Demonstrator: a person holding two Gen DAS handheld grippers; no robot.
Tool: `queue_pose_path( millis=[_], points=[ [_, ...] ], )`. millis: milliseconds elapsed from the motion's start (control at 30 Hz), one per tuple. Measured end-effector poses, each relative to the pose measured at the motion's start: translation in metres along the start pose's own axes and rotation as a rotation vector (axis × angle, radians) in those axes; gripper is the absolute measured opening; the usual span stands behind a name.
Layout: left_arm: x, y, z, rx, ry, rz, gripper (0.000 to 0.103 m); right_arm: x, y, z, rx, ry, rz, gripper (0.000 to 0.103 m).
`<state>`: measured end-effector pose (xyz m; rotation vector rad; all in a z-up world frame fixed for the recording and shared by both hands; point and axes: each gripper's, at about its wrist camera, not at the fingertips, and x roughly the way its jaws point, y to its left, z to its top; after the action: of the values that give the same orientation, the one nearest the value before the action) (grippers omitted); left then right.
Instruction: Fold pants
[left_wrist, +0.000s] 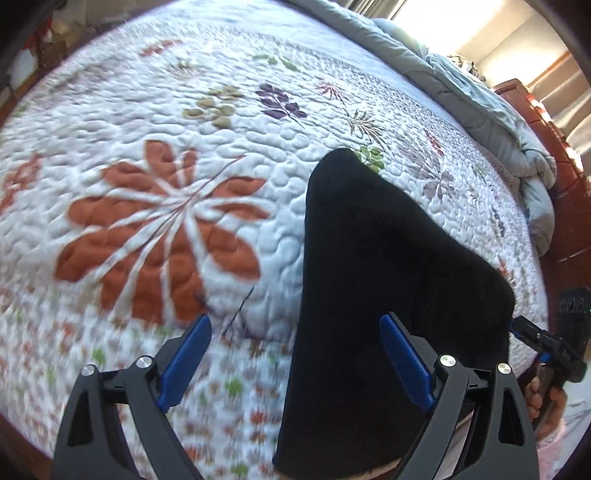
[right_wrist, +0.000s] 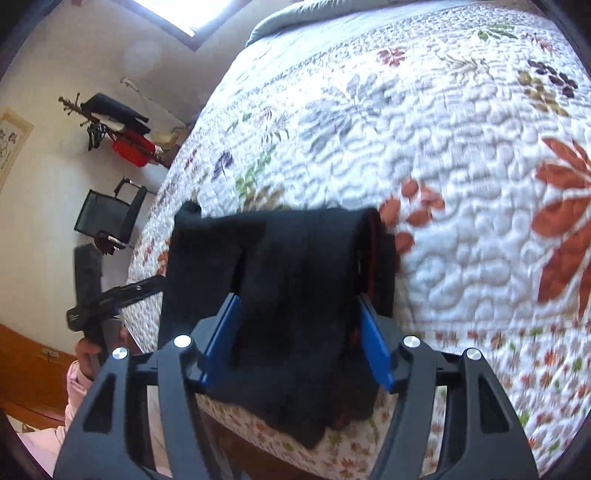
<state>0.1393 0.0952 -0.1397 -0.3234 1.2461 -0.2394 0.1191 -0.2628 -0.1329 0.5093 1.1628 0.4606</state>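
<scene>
Black pants (left_wrist: 376, 280) lie folded into a narrow bundle on the quilted bed, near its front edge. My left gripper (left_wrist: 295, 328) is open; its right finger (left_wrist: 404, 362) lies over the cloth and its left finger over bare quilt. In the right wrist view the pants (right_wrist: 295, 266) lie between the blue pads of my right gripper (right_wrist: 299, 302), whose jaws stand wide apart beside the bundle without pinching it. The other gripper shows at the side of each view, at the right edge (left_wrist: 546, 343) and at the left (right_wrist: 110, 295).
The white floral quilt (left_wrist: 155, 155) covers the bed. A rumpled grey-blue duvet (left_wrist: 491, 110) lies along the far side by a red-brown headboard (left_wrist: 569, 206). Beside the bed stand a black chair (right_wrist: 107, 214) and a coat rack (right_wrist: 118, 129).
</scene>
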Motion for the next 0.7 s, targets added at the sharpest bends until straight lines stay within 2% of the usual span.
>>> queue_pose_path(
  millis=[33, 67, 100, 133, 200, 300, 333, 367, 400, 433, 500, 633, 700],
  points=[
    [0.006, 0.002, 0.006, -0.005, 0.018, -0.023, 0.093, 0.002, 0.0, 0.005, 0.008, -0.002, 0.003, 0.063],
    [0.012, 0.003, 0.012, -0.012, 0.034, -0.042, 0.093, 0.005, -0.005, 0.01, 0.009, 0.0, 0.011, 0.055],
    [0.019, 0.006, 0.019, -0.019, 0.052, -0.072, 0.093, 0.009, -0.007, 0.016, 0.01, 0.005, 0.02, 0.039],
    [0.024, 0.008, 0.025, -0.036, 0.06, -0.097, 0.093, 0.014, -0.008, 0.021, 0.016, 0.012, 0.019, 0.031],
    [0.029, 0.012, 0.034, -0.066, 0.056, -0.139, 0.093, 0.017, -0.011, 0.032, 0.017, 0.01, 0.024, 0.022],
    [0.035, 0.014, 0.048, -0.091, 0.039, -0.193, 0.091, 0.013, -0.009, 0.039, 0.003, -0.018, 0.022, 0.019],
    [0.037, 0.012, 0.051, -0.093, 0.04, -0.21, 0.087, 0.011, -0.01, 0.04, 0.004, -0.023, 0.028, 0.018],
    [0.038, 0.011, 0.052, -0.094, 0.044, -0.225, 0.071, 0.009, -0.01, 0.041, 0.006, -0.03, 0.029, 0.017],
    [0.041, 0.008, 0.054, -0.099, 0.06, -0.27, 0.062, 0.006, -0.011, 0.041, 0.005, -0.037, 0.025, 0.016],
    [0.043, 0.007, 0.055, -0.11, 0.068, -0.293, 0.056, 0.005, -0.011, 0.041, 0.003, -0.043, 0.02, 0.016],
    [0.04, 0.0, 0.055, -0.098, 0.059, -0.279, 0.054, 0.001, -0.014, 0.041, 0.007, -0.053, 0.018, 0.016],
    [0.034, -0.008, 0.052, -0.084, 0.046, -0.285, 0.036, -0.004, -0.021, 0.045, 0.019, -0.078, 0.002, 0.015],
    [0.037, -0.01, 0.052, -0.091, 0.045, -0.259, 0.033, -0.002, -0.027, 0.047, 0.033, -0.07, -0.009, 0.015]
  ],
)
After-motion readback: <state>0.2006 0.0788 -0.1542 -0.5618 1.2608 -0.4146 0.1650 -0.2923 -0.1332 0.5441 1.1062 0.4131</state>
